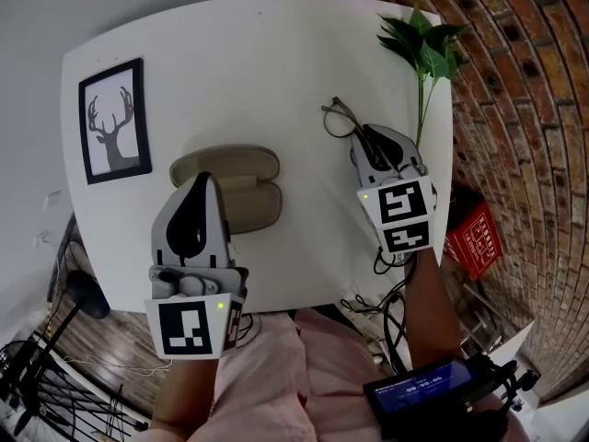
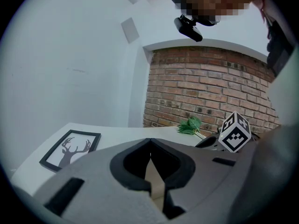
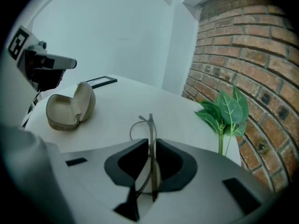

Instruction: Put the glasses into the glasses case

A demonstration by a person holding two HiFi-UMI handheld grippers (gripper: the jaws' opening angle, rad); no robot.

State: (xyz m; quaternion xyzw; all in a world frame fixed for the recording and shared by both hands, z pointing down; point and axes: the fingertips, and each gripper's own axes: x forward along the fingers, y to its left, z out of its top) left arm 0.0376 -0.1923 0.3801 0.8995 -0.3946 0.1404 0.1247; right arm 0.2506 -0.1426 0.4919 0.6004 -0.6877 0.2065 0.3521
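An open beige glasses case (image 1: 248,168) lies in the middle of the white table (image 1: 276,53), its lid raised (image 3: 65,108). My left gripper (image 1: 199,180) reaches over the case's left part. Its jaws (image 2: 149,143) are closed, with the beige of the case (image 2: 154,181) between them. Thin wire-framed glasses (image 1: 339,118) stick out of my right gripper (image 1: 368,139), to the right of the case. In the right gripper view the jaws (image 3: 151,141) pinch the folded frame, and one lens ring (image 3: 142,125) shows beyond the tips.
A framed deer picture (image 1: 115,120) lies at the table's left. A green leafy sprig (image 1: 423,40) lies near the right edge, close to the glasses. A brick wall (image 1: 515,81) runs along the right side. A red object (image 1: 474,238) sits on the floor below the table edge.
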